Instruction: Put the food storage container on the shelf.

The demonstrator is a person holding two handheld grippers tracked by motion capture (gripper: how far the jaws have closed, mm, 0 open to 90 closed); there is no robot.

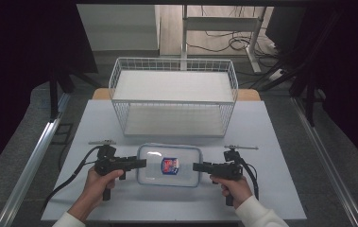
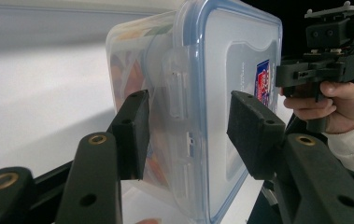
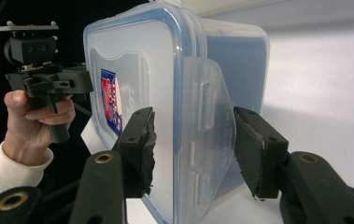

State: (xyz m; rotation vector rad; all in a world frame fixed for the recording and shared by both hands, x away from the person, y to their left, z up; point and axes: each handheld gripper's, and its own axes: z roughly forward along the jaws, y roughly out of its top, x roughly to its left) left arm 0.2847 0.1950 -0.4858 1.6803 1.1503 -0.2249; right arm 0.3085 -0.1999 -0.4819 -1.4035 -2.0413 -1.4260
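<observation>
A: Where does the food container (image 1: 169, 165) sit?

B: Low in the middle of the high view, on the table (image 1: 271, 142), near its bottom edge.

A: And above it in the frame?

B: The wire shelf rack (image 1: 174, 97), on the same table and a little apart from the container.

A: The grippers?

B: The left gripper (image 1: 141, 163) lies at the container's left edge and the right gripper (image 1: 196, 166) at its right edge, facing each other across it. In each gripper view the container's end stands between that gripper's jaws, with the other hand beyond it.
</observation>
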